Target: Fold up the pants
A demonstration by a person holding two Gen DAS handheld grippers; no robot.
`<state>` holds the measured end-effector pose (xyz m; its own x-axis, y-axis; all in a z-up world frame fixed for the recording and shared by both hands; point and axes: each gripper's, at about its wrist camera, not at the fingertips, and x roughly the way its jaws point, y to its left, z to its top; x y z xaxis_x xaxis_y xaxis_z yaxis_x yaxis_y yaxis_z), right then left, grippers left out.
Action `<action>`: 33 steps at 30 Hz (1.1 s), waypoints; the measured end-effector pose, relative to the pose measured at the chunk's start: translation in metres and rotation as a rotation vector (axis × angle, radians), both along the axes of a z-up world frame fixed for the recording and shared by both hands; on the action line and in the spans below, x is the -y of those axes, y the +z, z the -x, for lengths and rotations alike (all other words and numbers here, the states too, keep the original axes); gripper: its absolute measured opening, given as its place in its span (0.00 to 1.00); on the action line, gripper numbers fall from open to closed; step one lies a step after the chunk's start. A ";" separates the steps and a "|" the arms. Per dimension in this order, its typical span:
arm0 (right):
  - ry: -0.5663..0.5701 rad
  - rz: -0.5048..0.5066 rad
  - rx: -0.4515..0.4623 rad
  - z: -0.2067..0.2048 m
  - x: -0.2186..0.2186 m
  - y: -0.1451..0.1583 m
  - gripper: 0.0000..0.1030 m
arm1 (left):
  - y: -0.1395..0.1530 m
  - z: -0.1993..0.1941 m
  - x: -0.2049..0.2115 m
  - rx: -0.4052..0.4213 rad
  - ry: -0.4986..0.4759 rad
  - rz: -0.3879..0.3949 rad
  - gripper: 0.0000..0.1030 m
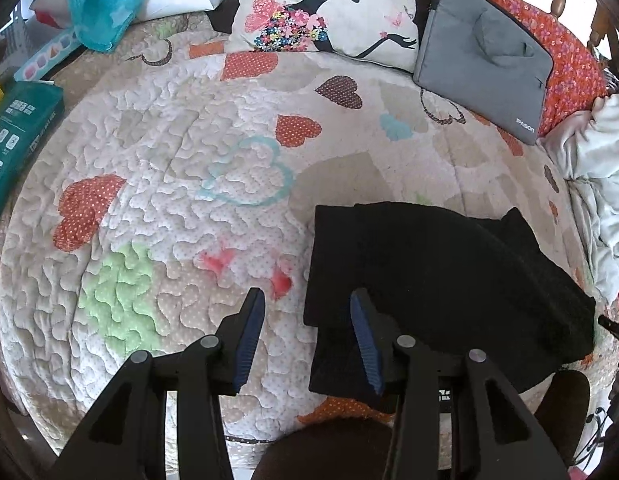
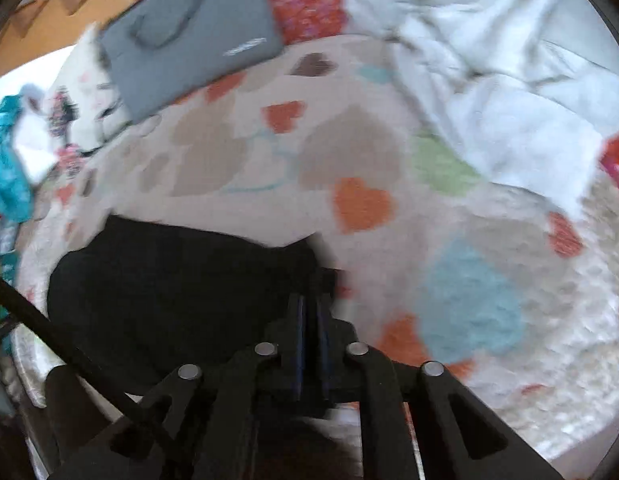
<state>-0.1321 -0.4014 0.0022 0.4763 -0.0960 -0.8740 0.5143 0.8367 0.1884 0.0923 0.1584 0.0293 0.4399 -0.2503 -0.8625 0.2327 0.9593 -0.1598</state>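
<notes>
The black pants (image 1: 437,280) lie folded in a thick stack on the heart-patterned quilt (image 1: 181,208). My left gripper (image 1: 307,304) is open and empty, hovering at the stack's near left corner, its right finger over the cloth edge. In the blurred right wrist view the pants (image 2: 169,292) are a dark mass at lower left. My right gripper (image 2: 311,308) has its jaws nearly together at the pants' right edge, and black cloth seems to sit between them.
A grey laptop bag (image 1: 489,60) and a printed pillow (image 1: 329,8) lie at the back of the bed. A white blanket (image 2: 509,80) is bunched on the right. Teal boxes (image 1: 17,136) and teal fabric (image 1: 97,0) sit at the left.
</notes>
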 end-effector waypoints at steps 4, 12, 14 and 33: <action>-0.131 -0.160 0.020 0.020 0.031 -0.022 0.09 | 0.000 0.003 -0.001 -0.005 0.003 0.007 0.42; -0.018 -0.450 0.121 -0.010 0.010 -0.055 0.70 | 0.004 0.007 -0.010 -0.017 0.033 0.038 0.42; 0.030 -0.338 0.075 -0.020 -0.008 -0.050 0.59 | 0.007 0.008 -0.011 -0.014 0.032 0.044 0.42; -0.082 -0.100 0.010 -0.001 0.019 -0.013 0.58 | -0.013 -0.003 0.015 -0.095 -0.036 0.039 0.50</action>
<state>-0.1313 -0.4207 -0.0109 0.4791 -0.0478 -0.8765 0.5779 0.7688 0.2740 0.0949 0.1433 0.0160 0.3466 -0.2985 -0.8893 0.2485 0.9434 -0.2198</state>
